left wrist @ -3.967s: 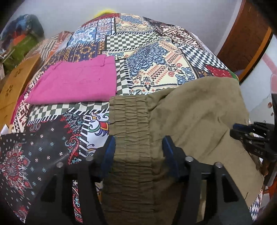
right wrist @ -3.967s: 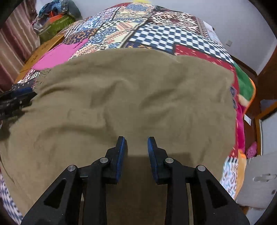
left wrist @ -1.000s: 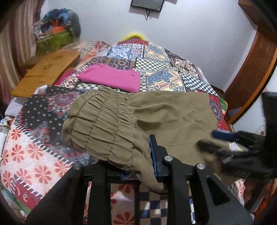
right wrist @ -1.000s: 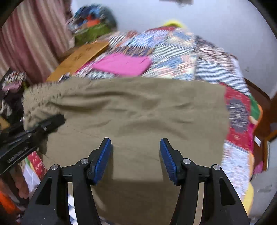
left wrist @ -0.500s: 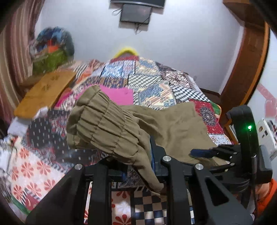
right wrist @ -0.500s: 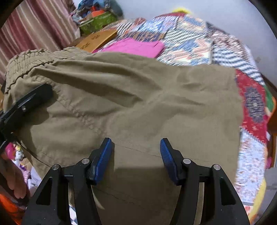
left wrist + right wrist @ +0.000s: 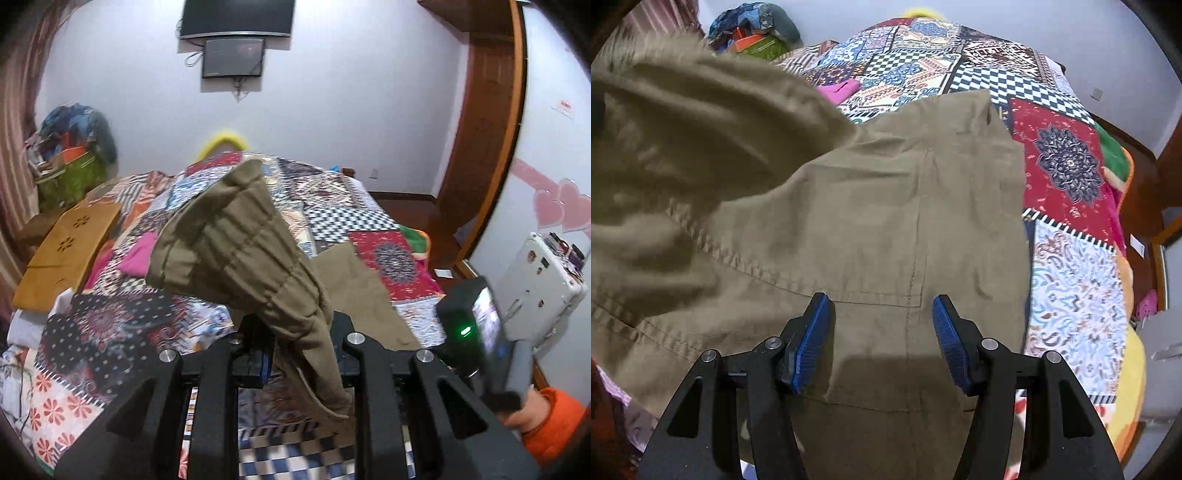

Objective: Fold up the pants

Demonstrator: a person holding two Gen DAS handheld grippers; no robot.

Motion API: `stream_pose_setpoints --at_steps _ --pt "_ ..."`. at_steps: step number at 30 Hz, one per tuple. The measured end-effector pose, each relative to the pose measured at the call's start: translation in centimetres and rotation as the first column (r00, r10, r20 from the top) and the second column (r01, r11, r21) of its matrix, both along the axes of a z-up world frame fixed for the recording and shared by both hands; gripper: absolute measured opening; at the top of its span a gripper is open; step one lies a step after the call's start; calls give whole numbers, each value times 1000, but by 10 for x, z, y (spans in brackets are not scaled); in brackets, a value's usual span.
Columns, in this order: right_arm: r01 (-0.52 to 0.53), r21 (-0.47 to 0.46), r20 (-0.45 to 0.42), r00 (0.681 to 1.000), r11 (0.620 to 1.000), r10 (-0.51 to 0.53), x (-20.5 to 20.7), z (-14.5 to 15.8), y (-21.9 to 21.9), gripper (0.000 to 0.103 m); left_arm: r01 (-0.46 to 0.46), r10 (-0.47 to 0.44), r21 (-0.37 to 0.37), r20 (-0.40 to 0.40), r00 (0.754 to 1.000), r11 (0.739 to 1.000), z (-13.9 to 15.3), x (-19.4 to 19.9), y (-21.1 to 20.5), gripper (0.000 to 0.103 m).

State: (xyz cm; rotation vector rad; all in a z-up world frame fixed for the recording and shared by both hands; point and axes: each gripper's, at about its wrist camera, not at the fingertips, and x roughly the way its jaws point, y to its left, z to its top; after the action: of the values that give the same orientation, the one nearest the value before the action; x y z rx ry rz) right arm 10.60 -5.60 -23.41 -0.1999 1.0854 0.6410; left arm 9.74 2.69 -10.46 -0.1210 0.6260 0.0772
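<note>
Left wrist view: the left gripper [image 7: 301,341] is raised above the patchwork quilt [image 7: 369,221], jaws clamped on the olive pants [image 7: 240,251], whose ribbed elastic waistband flops up in a bunch. Right wrist view: the right gripper [image 7: 882,339] hovers low over the pants [image 7: 886,221], blue ridged pads [image 7: 812,339] wide apart, gripping nothing. The woven fabric lies partly on the quilt [image 7: 1071,240], stitched seams showing.
</note>
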Motion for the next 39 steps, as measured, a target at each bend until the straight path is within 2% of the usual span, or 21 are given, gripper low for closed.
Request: stream_pose_setpoints --at_steps 6,12,14,17,20,25,27,31,36,39 --pt "19 67 -40 999 998 -17 4 4 -13 54 55 -55 32 1 998 998 7 12 -26 19" --pt "103 124 20 994 987 -107 -3 28 -59 55 109 -109 54 -7 994 993 11 19 -45 19" --pt "129 114 29 991 985 -133 -4 29 -72 55 132 -132 69 -10 991 989 12 22 -53 19" --pt "154 68 28 987 986 -156 -6 19 -84 55 160 -159 76 -15 987 984 10 27 -61 19" --pt "147 41 -30 989 988 -146 -7 -4 -85 54 189 -188 70 -24 982 980 8 33 -72 19" --pt "159 80 -45 987 984 -156 -4 -11 -87 54 241 -238 46 -57 970 970 0 49 -89 19" --pt "182 103 -55 983 978 -177 -2 -8 -94 54 266 -263 35 -80 962 963 -5 55 -97 18" --pt "247 120 -6 969 961 -248 -4 6 -120 54 314 -308 22 -131 942 949 -16 67 -114 18" --pt "337 139 26 939 931 -343 -10 20 -159 54 367 -352 44 -198 915 929 -38 77 -139 18" --pt "378 146 28 922 914 -386 -13 24 -177 54 399 -373 52 -263 890 915 -54 85 -155 18"
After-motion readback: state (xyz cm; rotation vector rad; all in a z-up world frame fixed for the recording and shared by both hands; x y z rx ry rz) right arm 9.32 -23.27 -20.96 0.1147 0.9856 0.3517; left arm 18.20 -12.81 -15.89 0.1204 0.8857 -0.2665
